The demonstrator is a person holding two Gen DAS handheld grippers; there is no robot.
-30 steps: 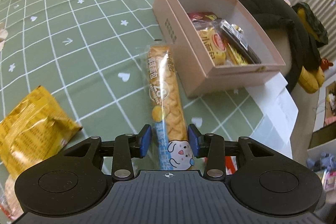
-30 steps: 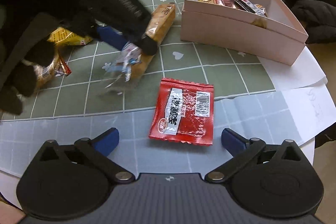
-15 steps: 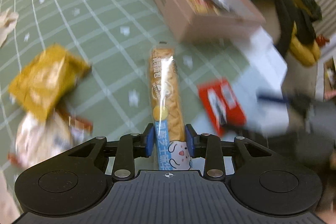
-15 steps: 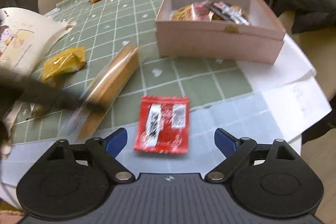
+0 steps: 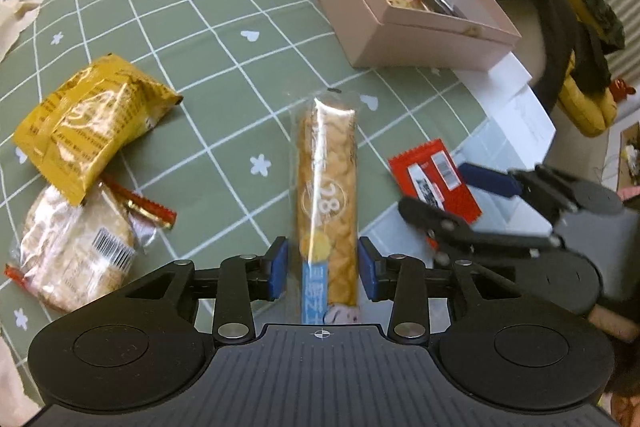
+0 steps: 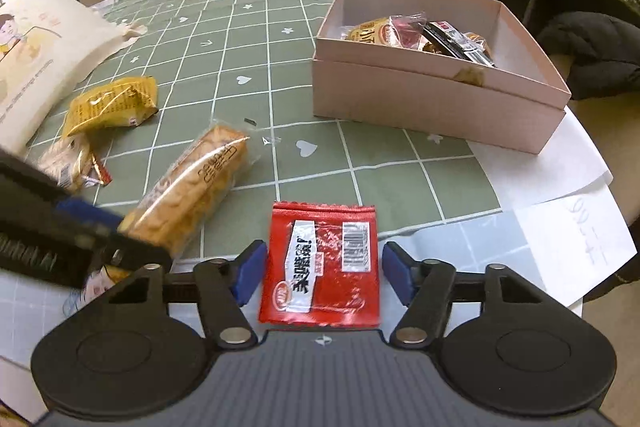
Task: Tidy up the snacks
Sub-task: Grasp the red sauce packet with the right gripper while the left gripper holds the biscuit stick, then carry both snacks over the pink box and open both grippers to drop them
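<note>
Fingers of the left gripper [image 5: 322, 273] loosely straddled the long biscuit pack [image 5: 329, 195]; right gripper [image 6: 321, 277] spread around the red sachet [image 6: 320, 263]. Either slick wrapper could've slipped short of the pink box [image 6: 424, 103].

Left gripper [image 5: 322, 274]: matte black body, ribbed grey-black top plate bearing a small white crosshair mark, two round raised discs at the sides, silver pivot screws on black linkage arms, and blue pads on the fingertips [image 5: 277, 269]. Right gripper [image 6: 321, 274]: identical build, with black linkages, silver screws, crosshair mark and blue fingertips [image 6: 249, 274].
</note>
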